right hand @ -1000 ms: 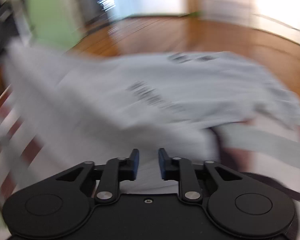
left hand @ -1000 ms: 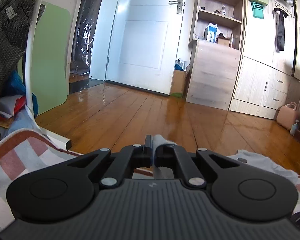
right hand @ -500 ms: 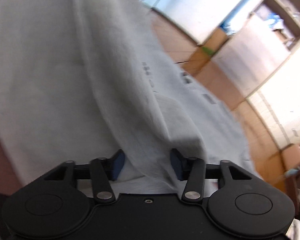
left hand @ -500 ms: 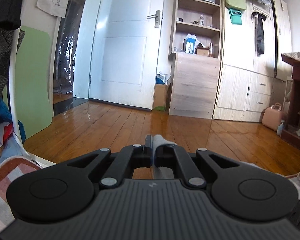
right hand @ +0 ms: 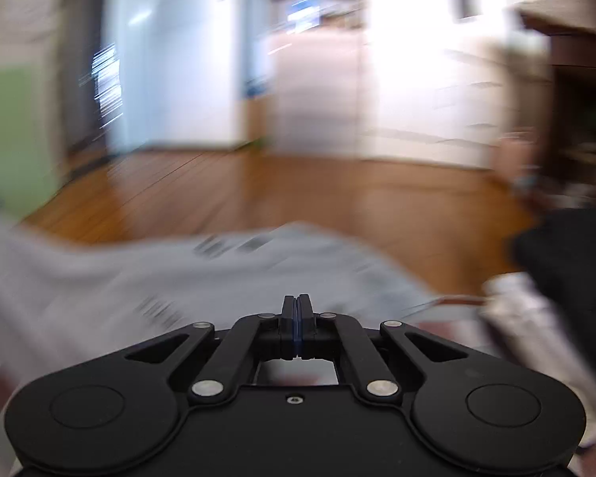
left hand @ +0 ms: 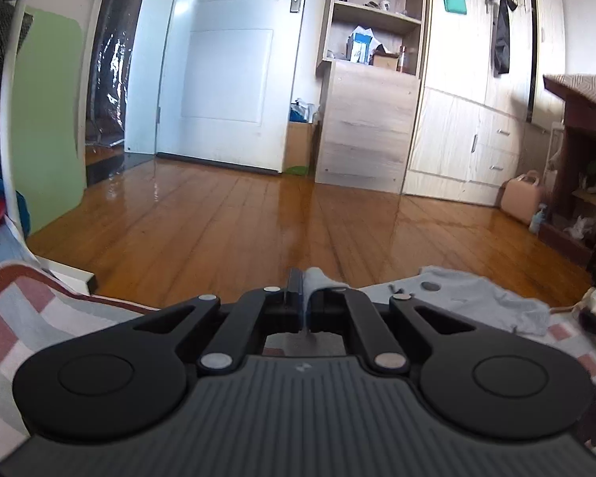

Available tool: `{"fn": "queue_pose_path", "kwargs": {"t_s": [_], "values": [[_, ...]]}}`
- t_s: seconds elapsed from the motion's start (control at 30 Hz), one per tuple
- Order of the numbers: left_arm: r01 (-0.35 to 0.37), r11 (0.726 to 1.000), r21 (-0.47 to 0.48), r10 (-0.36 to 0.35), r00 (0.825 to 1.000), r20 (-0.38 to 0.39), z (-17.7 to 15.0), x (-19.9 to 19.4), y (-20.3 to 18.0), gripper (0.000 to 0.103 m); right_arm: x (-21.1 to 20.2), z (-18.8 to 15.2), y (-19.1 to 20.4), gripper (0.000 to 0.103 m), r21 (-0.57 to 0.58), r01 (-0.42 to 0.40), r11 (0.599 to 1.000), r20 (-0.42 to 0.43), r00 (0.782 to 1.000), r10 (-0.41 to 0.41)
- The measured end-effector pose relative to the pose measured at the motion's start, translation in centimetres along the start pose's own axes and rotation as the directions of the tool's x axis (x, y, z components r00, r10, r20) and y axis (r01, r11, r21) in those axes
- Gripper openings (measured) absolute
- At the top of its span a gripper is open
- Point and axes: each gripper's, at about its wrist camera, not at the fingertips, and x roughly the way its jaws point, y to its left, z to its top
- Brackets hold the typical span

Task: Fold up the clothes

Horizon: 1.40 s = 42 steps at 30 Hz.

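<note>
Across the far side of the room, a white door [left hand: 218, 63] was seen closed beside open wooden shelving [left hand: 371, 12] and pale wood-grain cabinets [left hand: 473, 119], with a green panel [left hand: 47, 119] leaned at the left. Glossy orange-brown floorboards [left hand: 258, 230] were laid in long planks running toward the door. Nearer the cameras, a soft surface covered by a striped cloth [left hand: 28, 318] in grey, white and dull red bands was spread; whether it was a bed or a mat could not be told. On that striped cloth, a pale grey-blue garment [left hand: 476, 298] was draped in loose folds, with dark printed marks visible on its upper side; in the right wrist view it [right hand: 178, 278] was heavily blurred. A small pink case [left hand: 522, 194] was stood against the cabinets. The left tool [left hand: 304, 294], made of matte black plastic with round pivot discs, was clenched on a fold of the garment, a strip of fabric being pinched between its tips. The right tool [right hand: 297, 310] was pressed fully together, blue pads meeting, with no fabric made out between them.
</note>
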Motion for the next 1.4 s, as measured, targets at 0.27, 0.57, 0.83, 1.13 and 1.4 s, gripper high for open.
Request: {"fn": "queue_pose_path", "kwargs": {"t_s": [0.27, 0.57, 0.83, 1.13, 1.4], "values": [[0.102, 0.992, -0.071, -0.109, 0.988, -0.113, 3.7, 0.5, -2.1, 0.001, 6.2, -3.4, 13.9, 0.038, -0.254, -0.286, 0.924, -0.090, 0.958, 0.272], [0.124, 0.989, -0.074, -0.127, 0.991, -0.035, 4.7, -1.6, -3.1, 0.001, 11.8, -2.9, 20.6, 0.069, -0.557, -0.065, 0.828, -0.030, 0.998, 0.058], [0.148, 0.979, -0.137, -0.156, 0.987, -0.045, 3.6, -1.0, -2.2, 0.001, 11.8, -0.9, 9.2, 0.033, -0.269, 0.302, 0.915, 0.022, 0.951, -0.307], [0.215, 0.968, -0.130, -0.228, 0.969, -0.092, 1.0, 0.5, -3.7, 0.001, 1.3, 3.8, 4.6, 0.012, -0.057, 0.506, 0.861, 0.269, 0.838, -0.475], [0.182, 0.981, 0.073, -0.170, 0.975, -0.140, -1.4, 2.8, -6.4, 0.001, 9.8, -1.4, -2.5, 0.054, -0.055, 0.439, 0.897, -0.227, 0.869, -0.439]]}}
